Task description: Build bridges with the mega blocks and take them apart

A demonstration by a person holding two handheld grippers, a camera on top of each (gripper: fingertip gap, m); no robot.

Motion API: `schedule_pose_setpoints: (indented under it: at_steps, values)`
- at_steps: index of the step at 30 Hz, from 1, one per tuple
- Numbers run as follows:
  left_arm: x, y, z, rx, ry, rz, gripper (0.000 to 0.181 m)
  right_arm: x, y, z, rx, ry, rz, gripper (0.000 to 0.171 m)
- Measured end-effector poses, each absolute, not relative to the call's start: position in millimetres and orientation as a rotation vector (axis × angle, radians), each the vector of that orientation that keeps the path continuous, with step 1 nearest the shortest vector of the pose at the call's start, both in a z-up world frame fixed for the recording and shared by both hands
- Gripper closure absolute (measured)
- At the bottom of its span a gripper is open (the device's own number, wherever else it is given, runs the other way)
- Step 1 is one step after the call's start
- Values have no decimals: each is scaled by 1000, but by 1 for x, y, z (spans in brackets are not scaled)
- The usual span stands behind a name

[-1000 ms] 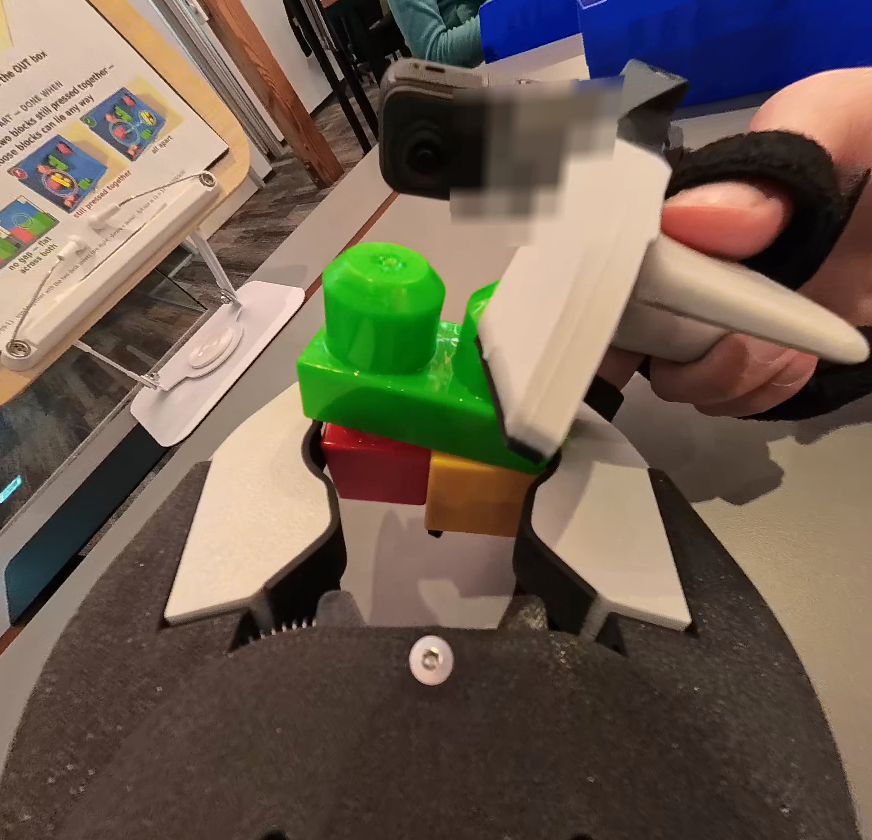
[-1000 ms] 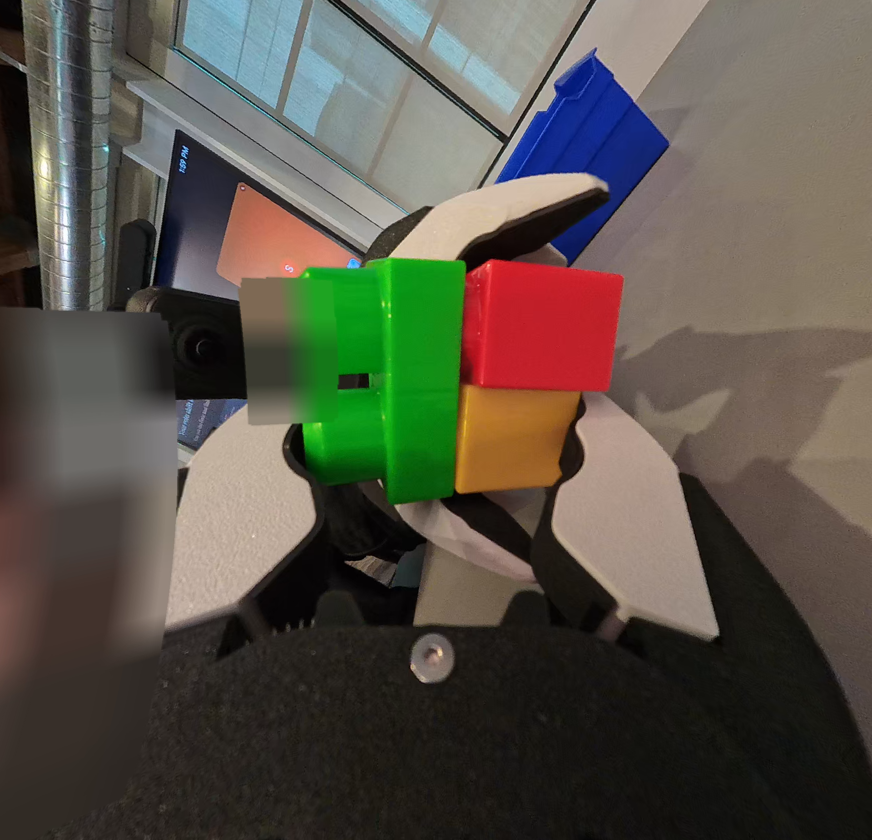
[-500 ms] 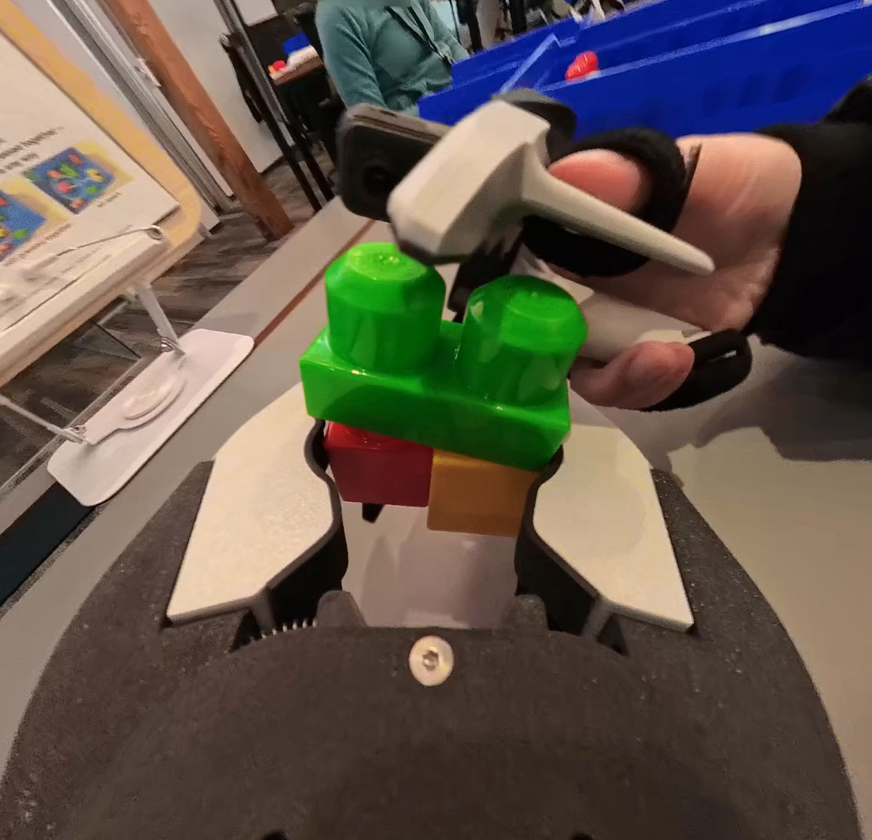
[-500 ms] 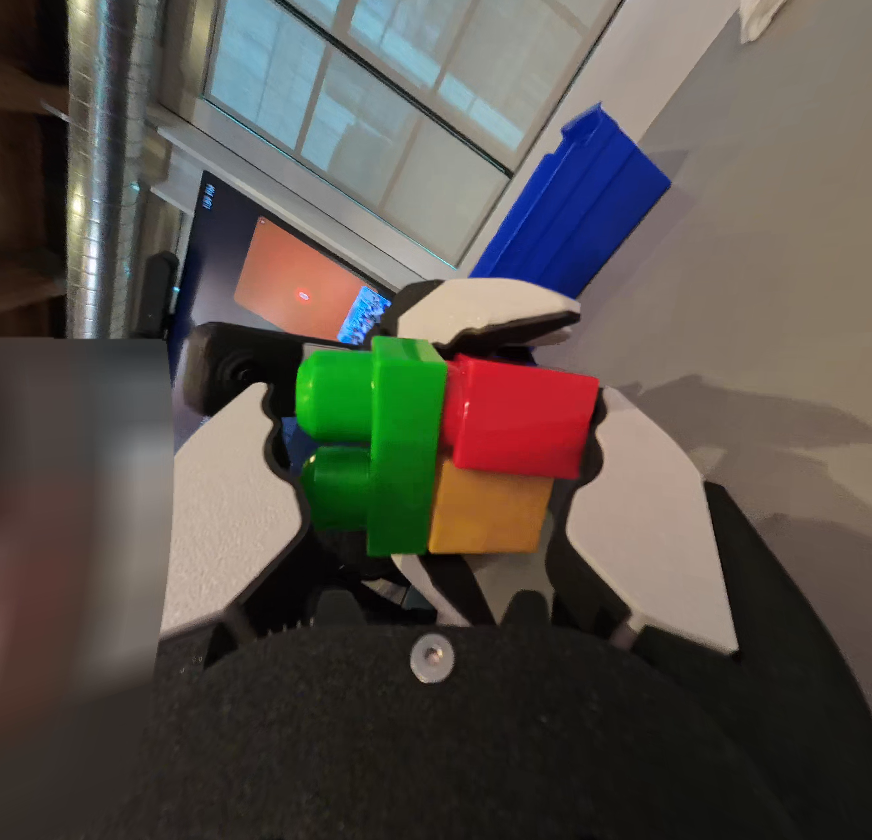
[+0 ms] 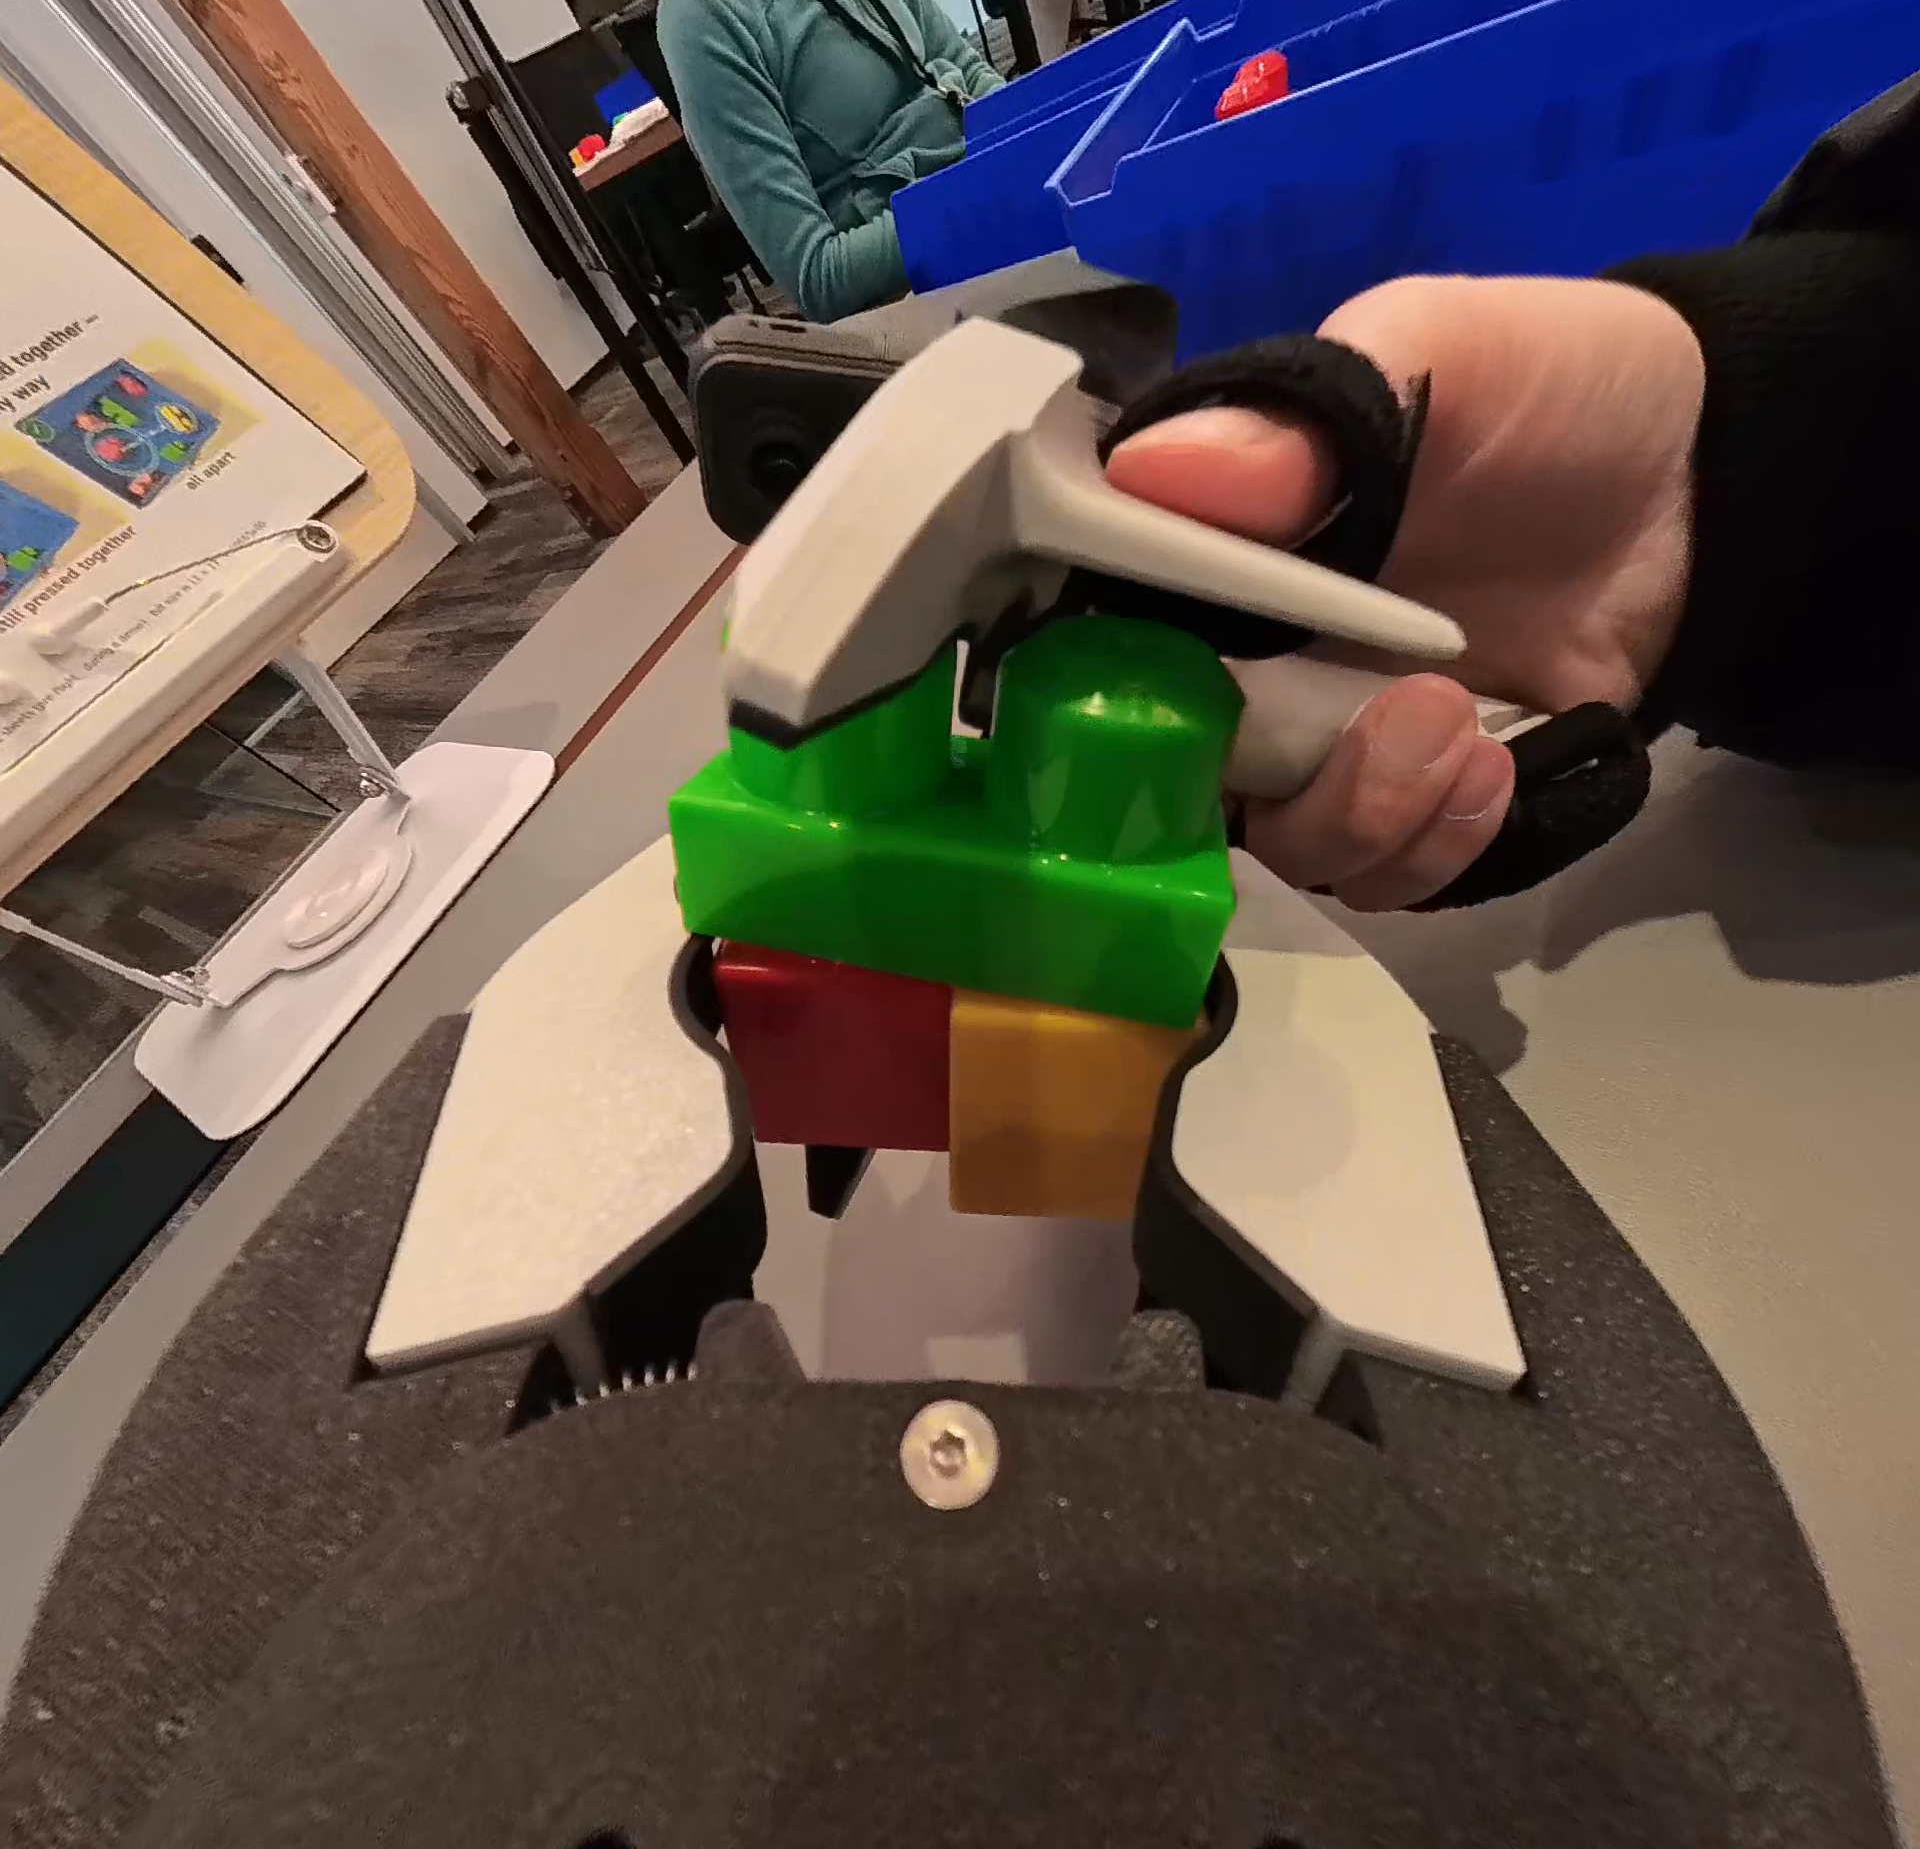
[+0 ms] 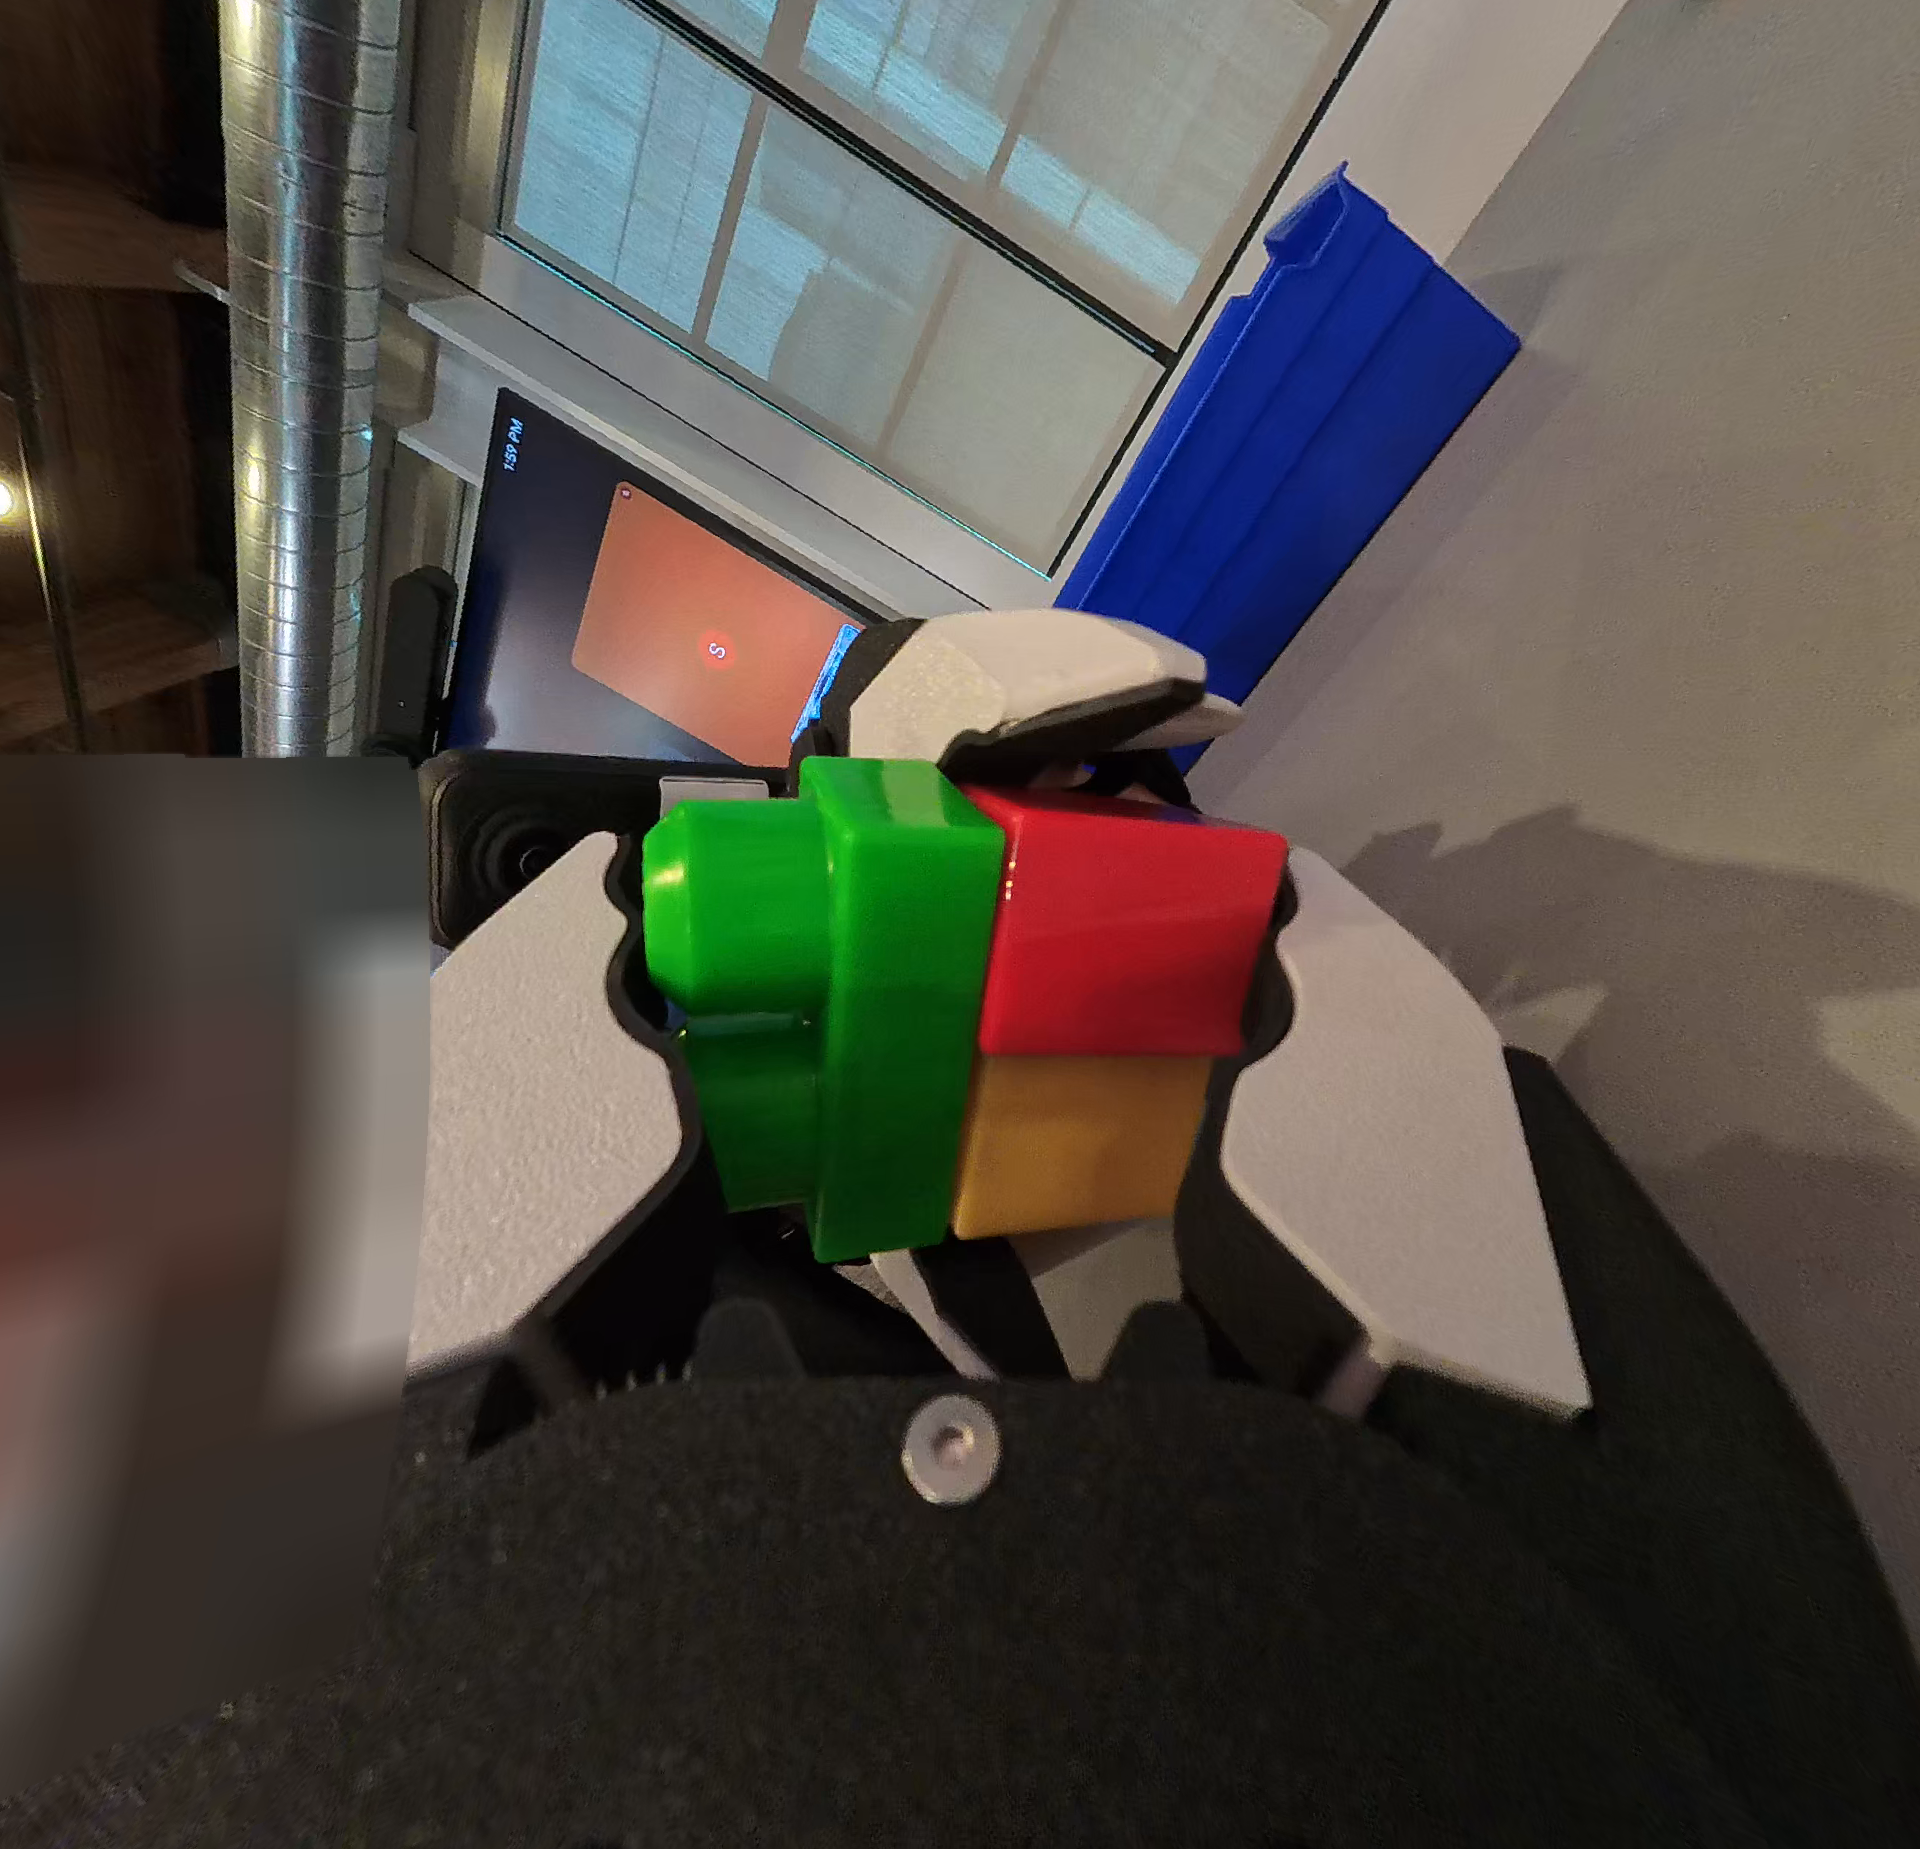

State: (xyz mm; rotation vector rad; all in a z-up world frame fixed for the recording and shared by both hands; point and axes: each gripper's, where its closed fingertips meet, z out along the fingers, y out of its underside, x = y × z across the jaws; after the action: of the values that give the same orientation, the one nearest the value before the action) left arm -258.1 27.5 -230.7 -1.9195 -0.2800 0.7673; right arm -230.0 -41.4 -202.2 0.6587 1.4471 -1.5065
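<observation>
Left gripper clamped on the two lower blocks of a small bridge: red block against the 9 o'clock finger, yellow block against the 3 o'clock finger, side by side and touching. Capped across both by a green block with two studs, at 12 o'clock from the jaws. Whole stack lifted off the grey table.

Right gripper turned on its side and closed around the same stack from the other direction: left-hand finger tight against a green stud, right-hand finger against the far face of the red block, yellow block just below it at 5 o'clock. Seen from the left wrist view, right gripper coming in from 1 o'clock, one grey finger lying over the green studs, the opposite finger hidden behind the blocks, held by a hand through black loops.

Further out: blue bins at 1 o'clock on the table, a small red piece inside one, an instruction board on a stand at 9 o'clock, a seated person in a teal top at 12 o'clock. In the right wrist view, a screen at 11 o'clock, a silver duct beside it, windows at 12 o'clock.
</observation>
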Motion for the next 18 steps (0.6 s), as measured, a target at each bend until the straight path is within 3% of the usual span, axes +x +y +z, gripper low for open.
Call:
schedule_pose_setpoints:
  at_steps: [13,18]
  values:
    - [-259,24,-220,-1859,-276,810,98,-236,-37,-188,657,1256,-1534,61]
    - [-256,30,-231,-1894,-274,723,88,-227,-36,-184,597,1283,-1514,61]
